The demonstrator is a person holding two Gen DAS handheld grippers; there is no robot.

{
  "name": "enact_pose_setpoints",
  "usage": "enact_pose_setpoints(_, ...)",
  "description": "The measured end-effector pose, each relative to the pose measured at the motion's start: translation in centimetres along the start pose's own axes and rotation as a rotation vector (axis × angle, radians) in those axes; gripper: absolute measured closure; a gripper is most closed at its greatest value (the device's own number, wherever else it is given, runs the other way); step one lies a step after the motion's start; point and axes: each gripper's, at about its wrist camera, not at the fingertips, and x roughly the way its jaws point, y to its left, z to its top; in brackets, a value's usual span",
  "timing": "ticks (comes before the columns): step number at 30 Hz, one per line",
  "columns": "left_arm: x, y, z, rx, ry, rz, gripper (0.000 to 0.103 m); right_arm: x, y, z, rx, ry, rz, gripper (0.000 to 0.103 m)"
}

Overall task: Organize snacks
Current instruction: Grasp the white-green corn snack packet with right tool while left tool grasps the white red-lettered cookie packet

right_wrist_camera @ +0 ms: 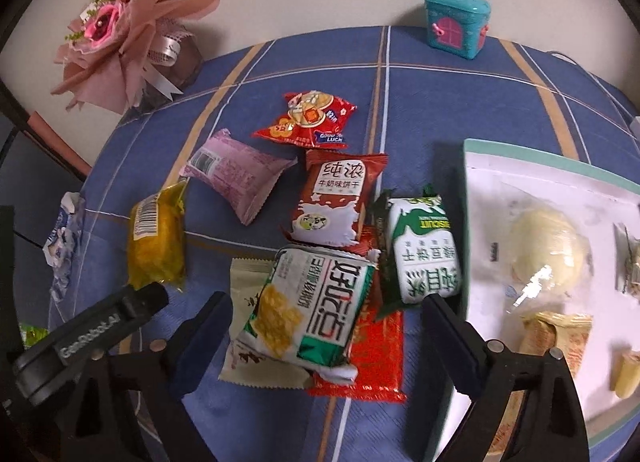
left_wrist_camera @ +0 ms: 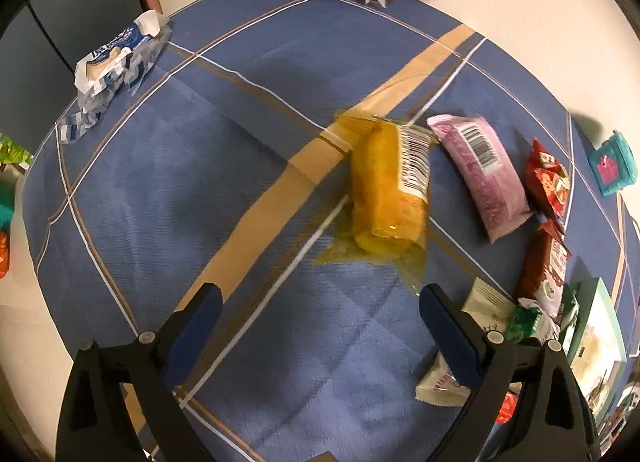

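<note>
A yellow cake roll pack (left_wrist_camera: pixel 390 190) lies on the blue plaid cloth just ahead of my open, empty left gripper (left_wrist_camera: pixel 320 296); it also shows in the right wrist view (right_wrist_camera: pixel 158 240). A pink pack (left_wrist_camera: pixel 482 178) lies to its right. My right gripper (right_wrist_camera: pixel 326 316) is open, its jaws standing either side of a green-and-white cracker pack (right_wrist_camera: pixel 310 304) that tops a pile with a red pack (right_wrist_camera: pixel 372 358) and a beige pack (right_wrist_camera: pixel 244 326). A brown milk-biscuit pack (right_wrist_camera: pixel 334 198), a green biscuit pack (right_wrist_camera: pixel 424 246) and a red cookie pack (right_wrist_camera: pixel 310 120) lie beyond.
A white box (right_wrist_camera: pixel 532 198) with a pale bun stands at the right. A blue-white wrapper (left_wrist_camera: pixel 112 70) lies far left. A pink bouquet (right_wrist_camera: pixel 120 34) and a teal toy house (right_wrist_camera: pixel 456 22) stand at the back by the wall. The left gripper's body (right_wrist_camera: pixel 88 338) is low left.
</note>
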Motion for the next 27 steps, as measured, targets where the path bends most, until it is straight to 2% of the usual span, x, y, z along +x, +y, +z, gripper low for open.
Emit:
enact_pose_setpoints(7, 0.3, 0.3, 0.1, -0.013, 0.006, -0.015, 0.004, 0.8, 1.0, 0.2, -0.038, 0.004, -0.024, 0.018)
enact_pose_setpoints(11, -0.1, -0.6, 0.1, 0.031, 0.000, -0.033, 0.004, 1.1, 1.5, -0.2, -0.061, 0.021, -0.009, 0.036)
enact_pose_setpoints(14, -0.2, -1.6, 0.0, 0.062, 0.005, -0.055, 0.004, 1.0, 1.2, -0.4, -0.058, 0.027, -0.002, 0.043)
enact_pose_setpoints(21, 0.1, -3.9, -0.6, 0.122, 0.038, -0.126, 0.004, 0.2, 0.3, -1.0, -0.071, 0.045, -0.009, 0.049)
enact_pose_setpoints(27, 1.3, -6.2, -1.4, 0.194, 0.096, -0.180, 0.004, -0.4, -0.4, -1.7, -0.092, 0.071, -0.018, 0.050)
